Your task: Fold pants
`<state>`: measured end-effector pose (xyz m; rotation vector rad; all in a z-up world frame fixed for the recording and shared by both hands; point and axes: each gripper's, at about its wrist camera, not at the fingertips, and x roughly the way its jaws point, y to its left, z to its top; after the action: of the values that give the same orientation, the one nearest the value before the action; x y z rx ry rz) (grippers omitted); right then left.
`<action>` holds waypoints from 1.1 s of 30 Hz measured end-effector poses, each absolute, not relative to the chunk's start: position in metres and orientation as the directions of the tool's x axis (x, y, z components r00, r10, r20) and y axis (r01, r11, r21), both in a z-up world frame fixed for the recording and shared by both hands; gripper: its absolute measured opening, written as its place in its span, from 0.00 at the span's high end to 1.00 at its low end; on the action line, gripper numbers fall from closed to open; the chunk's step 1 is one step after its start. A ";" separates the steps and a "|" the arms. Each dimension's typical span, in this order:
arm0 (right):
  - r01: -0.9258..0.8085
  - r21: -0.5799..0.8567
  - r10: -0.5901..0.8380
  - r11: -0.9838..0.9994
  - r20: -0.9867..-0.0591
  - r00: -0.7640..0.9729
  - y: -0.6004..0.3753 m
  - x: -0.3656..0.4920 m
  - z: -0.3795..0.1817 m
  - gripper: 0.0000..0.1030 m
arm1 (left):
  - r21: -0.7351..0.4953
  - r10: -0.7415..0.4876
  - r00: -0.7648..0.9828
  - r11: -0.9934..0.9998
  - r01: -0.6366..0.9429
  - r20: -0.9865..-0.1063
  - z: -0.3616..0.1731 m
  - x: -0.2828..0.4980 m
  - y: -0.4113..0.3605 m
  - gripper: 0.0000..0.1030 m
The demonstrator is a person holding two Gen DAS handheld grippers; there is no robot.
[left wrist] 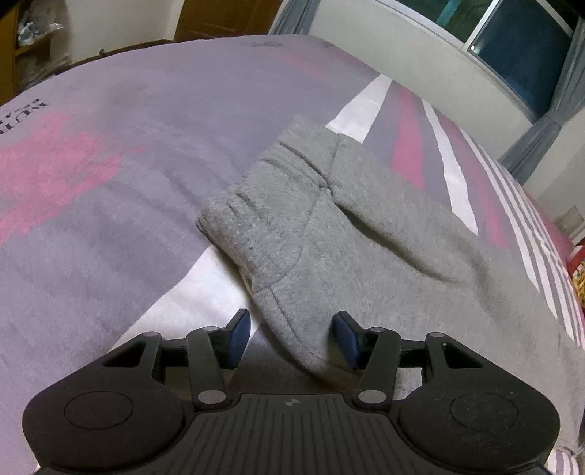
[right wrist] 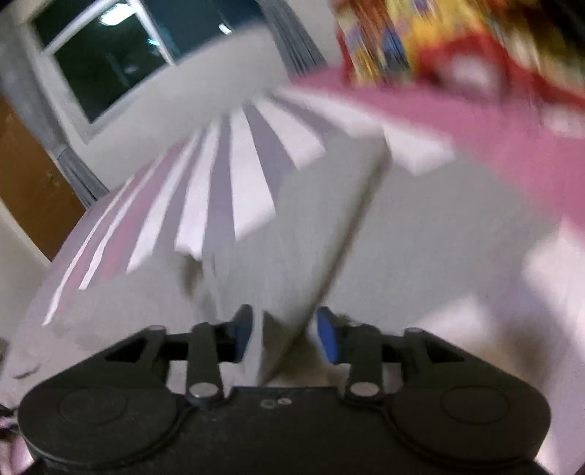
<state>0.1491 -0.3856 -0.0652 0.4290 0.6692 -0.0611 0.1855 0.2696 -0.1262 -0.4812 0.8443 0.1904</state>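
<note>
Grey sweatpants (left wrist: pixel 329 226) lie folded on the bed, their ribbed waistband toward the far left in the left wrist view. My left gripper (left wrist: pixel 292 339) is open and low over the near edge of the pants. A hemmed edge of the cloth lies between its blue pads (left wrist: pixel 239 339), which do not press on it. The right wrist view is blurred. There a raised fold of the grey pants (right wrist: pixel 292 226) runs down between the blue pads (right wrist: pixel 327 338) of my right gripper (right wrist: pixel 285 334), whose jaws stand apart around the cloth.
The bed sheet (left wrist: pixel 146 146) is grey with pink patches and white stripes. A wall with a dark window (left wrist: pixel 519 54) runs along the far side of the bed. A wooden door (left wrist: pixel 219 18) stands beyond. A colourful red and yellow item (right wrist: pixel 420 36) lies at the bed's end.
</note>
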 end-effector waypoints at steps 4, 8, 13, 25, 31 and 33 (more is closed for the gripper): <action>0.156 0.190 0.025 0.969 -0.710 0.703 -0.380 0.201 -0.070 0.42 | -0.325 -0.024 0.646 0.879 -0.350 -0.763 -0.125 0.191 0.268 0.49; 0.128 0.133 0.016 0.983 -0.749 0.662 -0.386 0.207 -0.081 0.89 | -0.326 -0.034 0.641 0.881 -0.343 -0.767 -0.123 0.192 0.273 0.49; 0.171 0.256 0.029 0.951 -0.629 0.777 -0.408 0.143 -0.061 0.92 | -0.334 -0.052 0.649 0.886 -0.320 -0.759 -0.124 0.190 0.275 0.49; 0.096 0.003 -0.070 0.995 -0.666 0.743 -0.400 0.164 -0.060 0.55 | -0.322 -0.046 0.644 0.892 -0.318 -0.763 -0.125 0.198 0.273 0.49; 0.003 -0.134 -0.098 0.991 -0.706 0.701 -0.399 0.199 -0.063 0.96 | -0.326 -0.050 0.646 0.891 -0.315 -0.761 -0.127 0.198 0.271 0.49; 0.055 -0.036 -0.065 0.998 -0.625 0.778 -0.414 0.182 -0.037 0.96 | -0.327 -0.050 0.651 0.892 -0.311 -0.758 -0.128 0.198 0.272 0.49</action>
<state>0.1823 -0.4140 -0.0368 -0.0166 0.6768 -0.0649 0.1984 0.2718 -0.1283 -0.4578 0.8567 0.1539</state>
